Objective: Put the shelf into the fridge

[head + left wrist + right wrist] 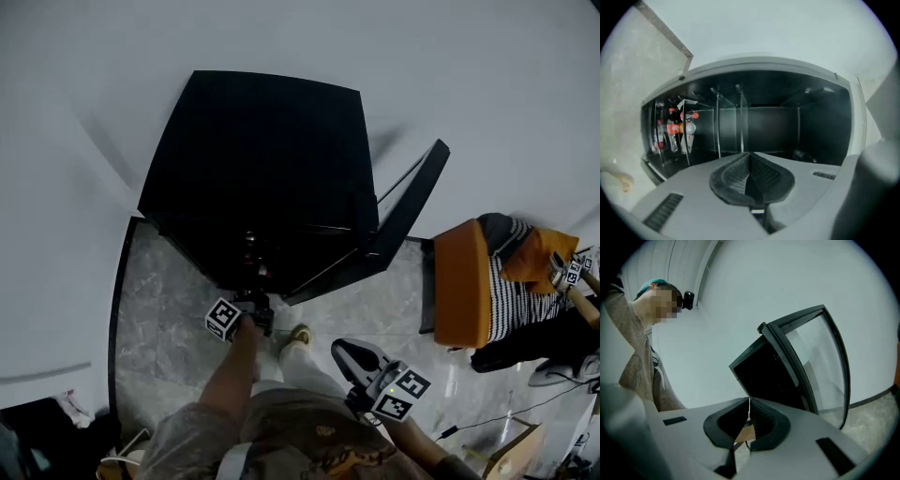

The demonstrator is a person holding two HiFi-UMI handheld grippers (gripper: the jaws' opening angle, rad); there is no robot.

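The black fridge (258, 159) stands against the white wall, its glass door (403, 211) swung open to the right. My left gripper (257, 304) is at the fridge's open front, shut with nothing between its jaws. In the left gripper view, turned sideways, that gripper (749, 158) faces the dark inside. Two thin glass shelf panes (740, 119) sit there, with drink bottles (675, 129) beyond them. My right gripper (341, 350) hangs back by my hip, also shut and empty. In the right gripper view it (749, 405) points at the fridge (764, 376) and its glass door (820, 362).
An orange chair (461, 281) with striped cloth (511, 295) stands right of the door. Cables and a cardboard box (511, 457) lie on the floor at the lower right. My shoes (298, 335) stand on the marble floor (164, 319) before the fridge.
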